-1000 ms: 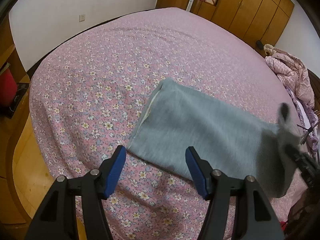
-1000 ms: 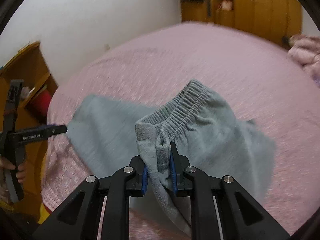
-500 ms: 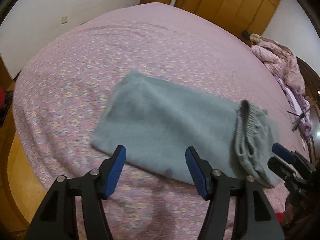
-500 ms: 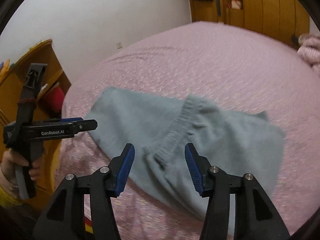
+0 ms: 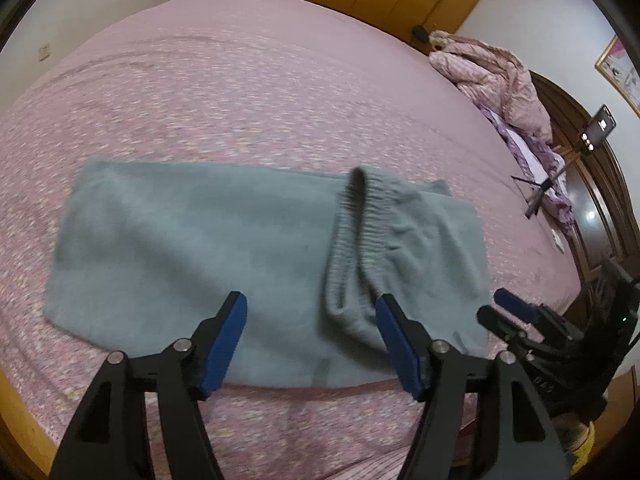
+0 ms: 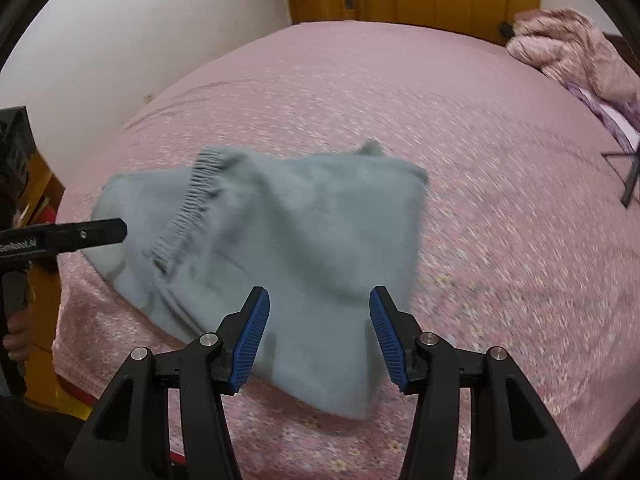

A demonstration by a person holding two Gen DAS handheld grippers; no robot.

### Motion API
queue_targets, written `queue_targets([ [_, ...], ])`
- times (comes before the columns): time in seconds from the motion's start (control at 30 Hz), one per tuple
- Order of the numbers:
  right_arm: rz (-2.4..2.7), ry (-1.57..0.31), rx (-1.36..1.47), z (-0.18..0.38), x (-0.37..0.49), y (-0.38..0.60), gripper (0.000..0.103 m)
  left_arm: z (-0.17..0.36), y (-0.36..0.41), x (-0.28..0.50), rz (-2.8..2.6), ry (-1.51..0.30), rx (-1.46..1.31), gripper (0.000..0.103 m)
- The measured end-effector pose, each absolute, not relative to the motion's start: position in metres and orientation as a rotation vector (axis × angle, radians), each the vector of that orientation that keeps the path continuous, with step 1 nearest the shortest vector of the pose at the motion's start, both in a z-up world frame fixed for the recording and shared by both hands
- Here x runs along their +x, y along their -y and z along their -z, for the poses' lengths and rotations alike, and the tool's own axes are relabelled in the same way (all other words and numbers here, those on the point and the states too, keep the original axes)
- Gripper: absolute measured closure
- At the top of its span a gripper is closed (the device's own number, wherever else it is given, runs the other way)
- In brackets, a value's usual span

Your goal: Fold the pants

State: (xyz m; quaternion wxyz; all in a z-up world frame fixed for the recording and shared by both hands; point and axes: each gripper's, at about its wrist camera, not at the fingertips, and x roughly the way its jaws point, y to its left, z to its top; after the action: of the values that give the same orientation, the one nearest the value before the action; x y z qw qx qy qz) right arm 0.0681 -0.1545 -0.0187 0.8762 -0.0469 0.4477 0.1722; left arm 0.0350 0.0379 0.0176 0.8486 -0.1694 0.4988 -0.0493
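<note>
The grey pants [image 5: 208,256] are lying on the pink bed [image 5: 260,92], waistband [image 5: 352,240] folded over the legs (its ribbed edge facing up). The left hand-held gripper [image 5: 312,344] is hovering over their near edge, jaws spread and empty. The right hand-held gripper [image 6: 318,338] is likewise gaping, holding nothing.

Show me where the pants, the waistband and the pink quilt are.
pants [image 5: 180,248]: left wrist view, flat leg part.
waistband [image 5: 356,236]: left wrist view, ribbed elastic.
pink quilt [image 6: 576,44]: right wrist view, middle of the heap.
</note>
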Motion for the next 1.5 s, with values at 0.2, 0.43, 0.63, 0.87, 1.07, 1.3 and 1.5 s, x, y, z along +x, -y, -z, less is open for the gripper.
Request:
queue_targets([
  [0.2,-0.334,-0.962,-0.05,0.033,0.07,0.165,0.049,-0.011,-0.007,0.062,0.161,-1.082,-0.306,0.031],
  [0.43,-0.325,-0.978,-0.076,0.055,0.074,0.163,0.049,0.026,0.002,0.073,0.121,-1.159,-0.315,0.032],
  [0.63,-0.341,-0.941,-0.091,0.061,0.069,0.157,0.035,0.022,0.01,0.062,0.164,-1.109,-0.291,0.061],
  [0.87,-0.346,-0.924,-0.095,0.062,0.065,0.156,0.033,0.023,0.019,0.065,0.162,-1.095,-0.246,0.064],
  [1.07,-0.365,-0.923,-0.037,0.059,0.069,0.163,0.033,0.03,0.016,0.075,0.166,-1.08,-0.307,0.059],
  [1.3,-0.335,-0.935,0.049,0.051,0.07,0.179,0.033,0.02,0.024,0.066,0.165,-1.039,-0.249,0.074],
  [1.5,-0.301,-0.929,0.106,0.044,0.065,0.197,0.033,-0.007,0.023,0.053,0.212,-0.953,-0.283,0.082],
])
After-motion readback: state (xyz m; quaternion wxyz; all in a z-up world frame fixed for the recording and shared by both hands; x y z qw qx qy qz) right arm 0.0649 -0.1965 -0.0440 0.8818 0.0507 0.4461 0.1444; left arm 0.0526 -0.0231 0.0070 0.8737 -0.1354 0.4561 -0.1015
